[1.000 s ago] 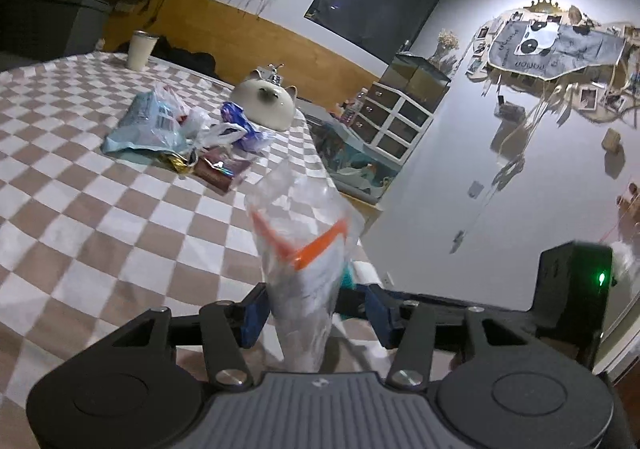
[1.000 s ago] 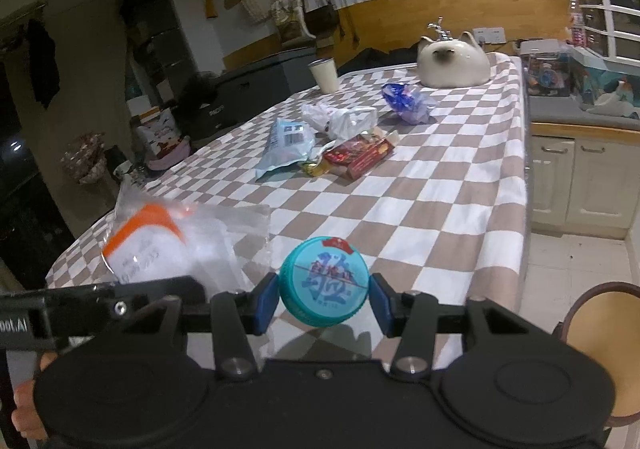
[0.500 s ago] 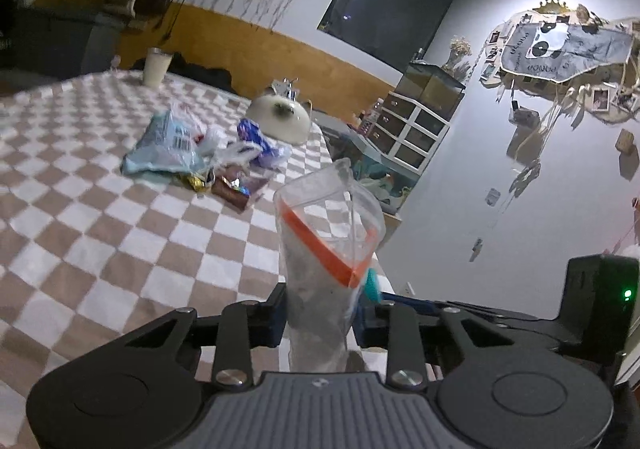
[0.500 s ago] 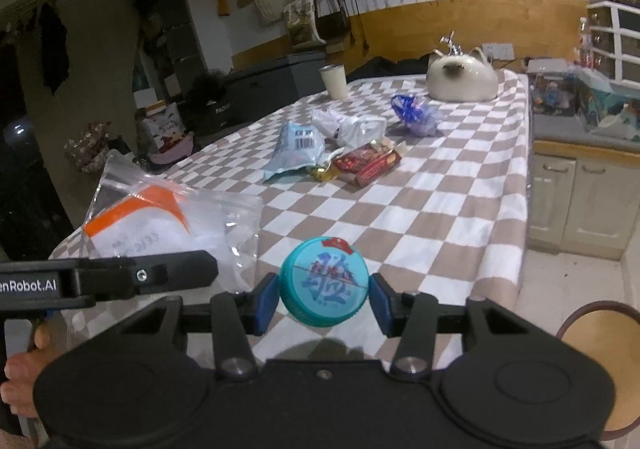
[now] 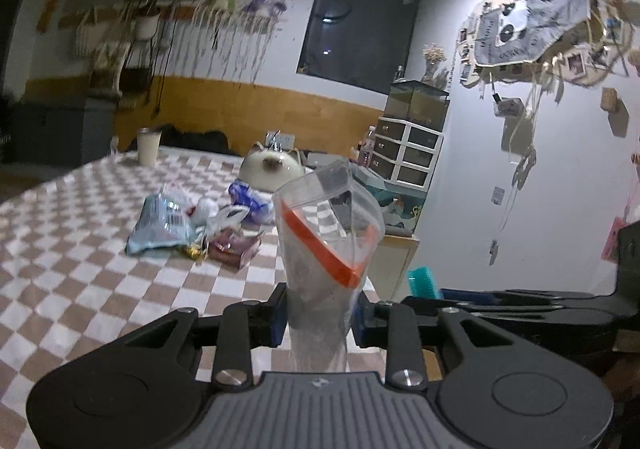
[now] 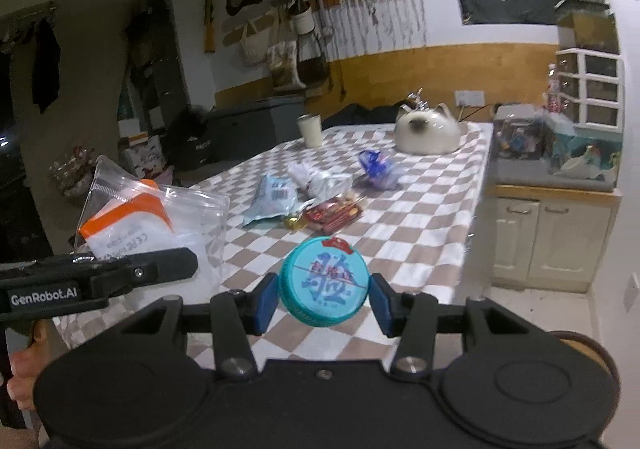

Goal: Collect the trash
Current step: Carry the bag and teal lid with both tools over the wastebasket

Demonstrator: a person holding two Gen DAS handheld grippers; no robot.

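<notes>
Left wrist view: left gripper (image 5: 320, 315), wider a second ago, now pinches the clear bag (image 5: 326, 249); right gripper (image 6: 323, 297) still clamps the teal lid (image 6: 323, 281).

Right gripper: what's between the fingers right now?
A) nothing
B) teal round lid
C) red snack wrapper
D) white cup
B: in the right wrist view the right gripper is shut on the teal round lid, with both blue pads against its rim, above the checkered table.
</notes>
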